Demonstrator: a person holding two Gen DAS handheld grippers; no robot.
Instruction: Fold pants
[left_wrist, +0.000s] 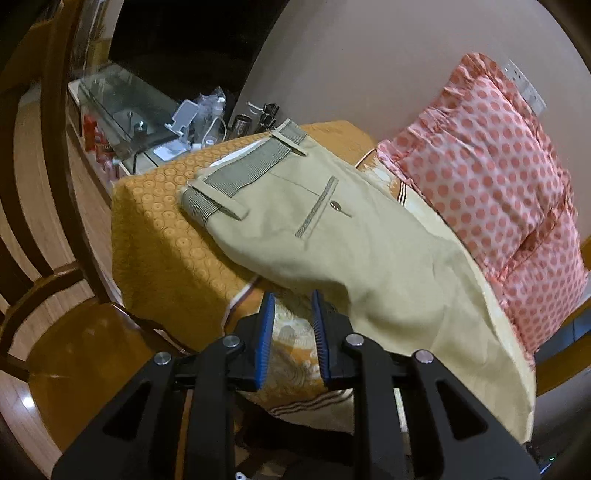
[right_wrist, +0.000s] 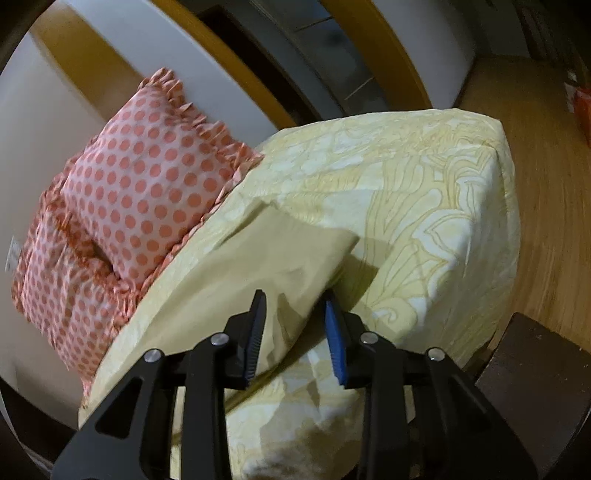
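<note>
Pants (left_wrist: 332, 236) show no readable label.

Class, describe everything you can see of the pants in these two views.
The pants are beige, of a smooth woven cloth, lying flat on the bed with the back up. A grey striped waistband with belt loops sits at the far end; one back pocket shows a button. The waist rests on an orange cover. A leg end lies by the open right gripper, whose left finger overlaps it; contact is unclear. The open left gripper holds nothing.
</note>
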